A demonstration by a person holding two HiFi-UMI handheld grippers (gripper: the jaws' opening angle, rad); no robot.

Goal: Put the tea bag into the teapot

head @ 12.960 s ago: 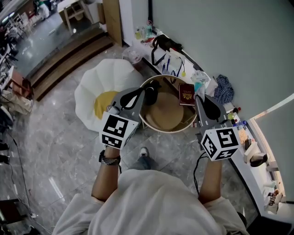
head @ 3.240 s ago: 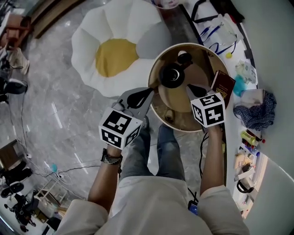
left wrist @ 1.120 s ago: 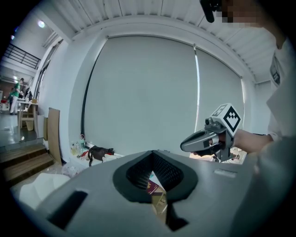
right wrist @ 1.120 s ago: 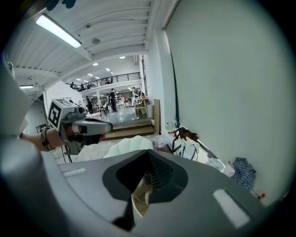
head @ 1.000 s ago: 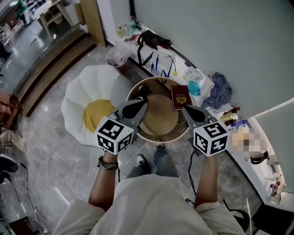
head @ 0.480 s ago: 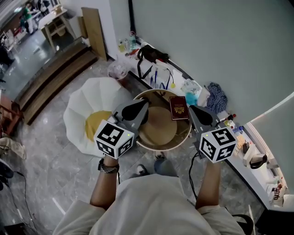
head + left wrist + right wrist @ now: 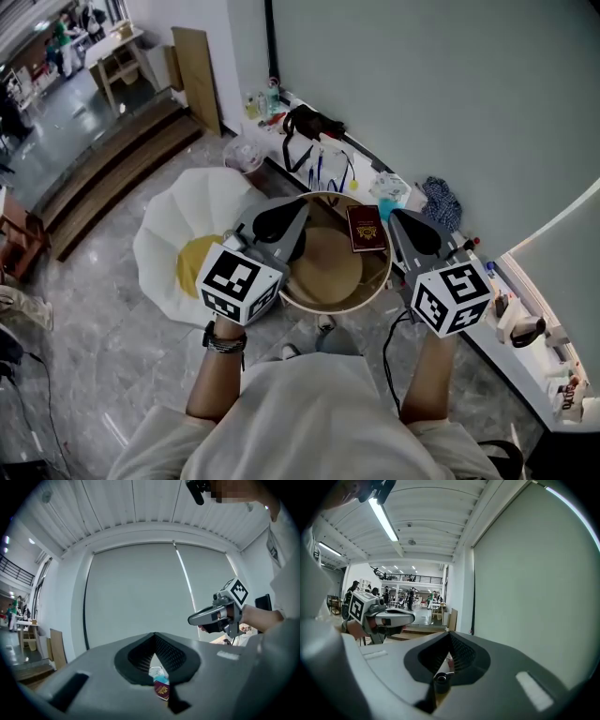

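Both grippers are held out level above a round table, side by side but well apart. The left gripper has its jaws closed tip to tip with nothing in them, and the right gripper is closed and empty as well. Left of the table, a daisy-shaped rug lies on the floor. The black teapot stands on the table's tan top (it shows below the right jaws). A maroon booklet lies at the far right.
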